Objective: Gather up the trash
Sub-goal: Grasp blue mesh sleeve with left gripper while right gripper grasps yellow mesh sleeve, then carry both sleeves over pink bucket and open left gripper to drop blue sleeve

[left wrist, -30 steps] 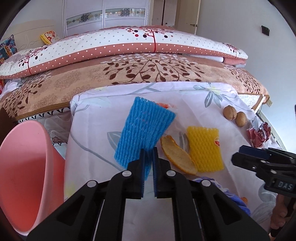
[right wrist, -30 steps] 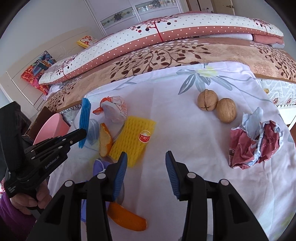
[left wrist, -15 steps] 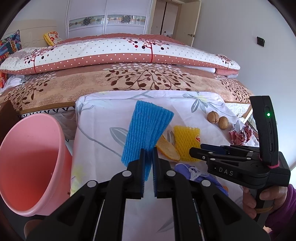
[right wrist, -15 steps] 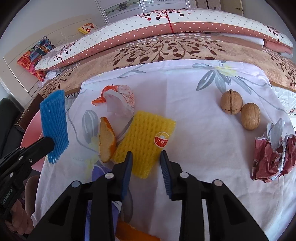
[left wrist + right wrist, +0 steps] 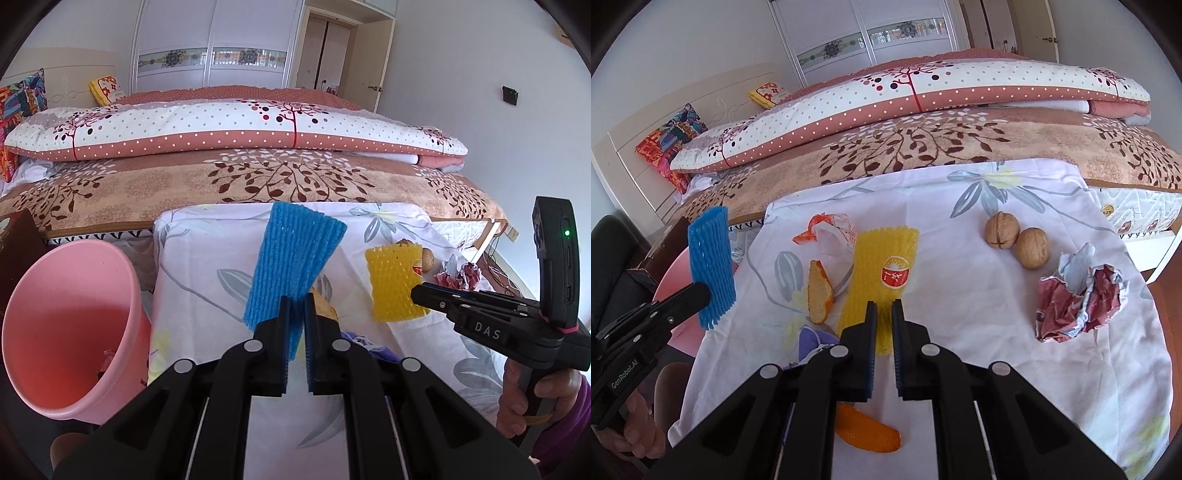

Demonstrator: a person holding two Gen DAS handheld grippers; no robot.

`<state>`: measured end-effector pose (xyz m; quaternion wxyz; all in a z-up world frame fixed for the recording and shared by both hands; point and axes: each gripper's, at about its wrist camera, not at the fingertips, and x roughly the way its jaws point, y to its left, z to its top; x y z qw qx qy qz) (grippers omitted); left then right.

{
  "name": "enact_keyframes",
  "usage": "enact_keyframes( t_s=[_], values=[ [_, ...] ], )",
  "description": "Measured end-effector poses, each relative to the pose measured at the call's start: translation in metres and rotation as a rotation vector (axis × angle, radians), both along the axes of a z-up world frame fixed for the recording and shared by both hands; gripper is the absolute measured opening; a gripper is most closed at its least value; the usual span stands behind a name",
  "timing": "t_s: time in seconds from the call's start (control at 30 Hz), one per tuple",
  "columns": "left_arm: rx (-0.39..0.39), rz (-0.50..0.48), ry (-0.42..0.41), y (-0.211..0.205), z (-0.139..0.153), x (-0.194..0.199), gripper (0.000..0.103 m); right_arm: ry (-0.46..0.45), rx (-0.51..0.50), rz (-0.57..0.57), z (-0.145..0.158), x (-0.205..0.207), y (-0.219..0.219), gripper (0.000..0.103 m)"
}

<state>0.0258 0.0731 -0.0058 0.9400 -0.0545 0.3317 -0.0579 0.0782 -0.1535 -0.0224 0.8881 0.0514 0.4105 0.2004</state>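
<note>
A: What had moved since the second before?

B: The left gripper (image 5: 295, 314) had lifted the blue net (image 5: 295, 258) clear of the cloth (image 5: 960, 295) and drawn back, so the pink bin (image 5: 70, 325) sat larger on its left. The right gripper (image 5: 882, 317), whose jaws had stood wide apart, had closed onto the near edge of the yellow net (image 5: 882, 266).

A: So both were holding something?

B: Yes. The left was clamped on the blue net, which stood up ahead of its tips. The right was pinched on the yellow net, and in the left view that net looked raised off the cloth.

A: How much was done?

B: Little, I judged. Something small lay in the bottom of the bin, too dim to name. Neither net was in yet.

A: And what was left?

B: Ahead of the right gripper: two walnuts (image 5: 1015, 240) to the right, a crumpled red wrapper (image 5: 1078, 295) further right, a white wrapper (image 5: 834, 232) and a peel (image 5: 819, 291) to the left. Another peel (image 5: 868, 432) and a purple scrap (image 5: 812, 339) lay close under its jaws.
</note>
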Motion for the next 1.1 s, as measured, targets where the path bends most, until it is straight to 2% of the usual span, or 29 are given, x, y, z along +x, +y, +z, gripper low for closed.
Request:
enact_keyframes(
  t_s=[0.3, 0.6, 0.87, 1.1],
  values=[
    [0.012, -0.001, -0.029, 0.001, 0.006, -0.017, 0.006, 0.041, 0.037, -0.007, -0.005, 0.000, -0.003, 0.008],
    [0.011, 0.032, -0.050, 0.014, 0.011, -0.023, 0.006, -0.004, 0.041, 0.049, 0.015, -0.006, 0.019, 0.008],
    [0.007, 0.123, -0.081, 0.049, 0.017, -0.034, 0.006, -0.063, 0.018, 0.183, 0.036, -0.014, 0.079, 0.008],
    [0.009, 0.237, -0.085, 0.095, 0.015, -0.047, 0.006, -0.068, 0.007, 0.288, 0.044, -0.015, 0.144, 0.008]
  ],
)
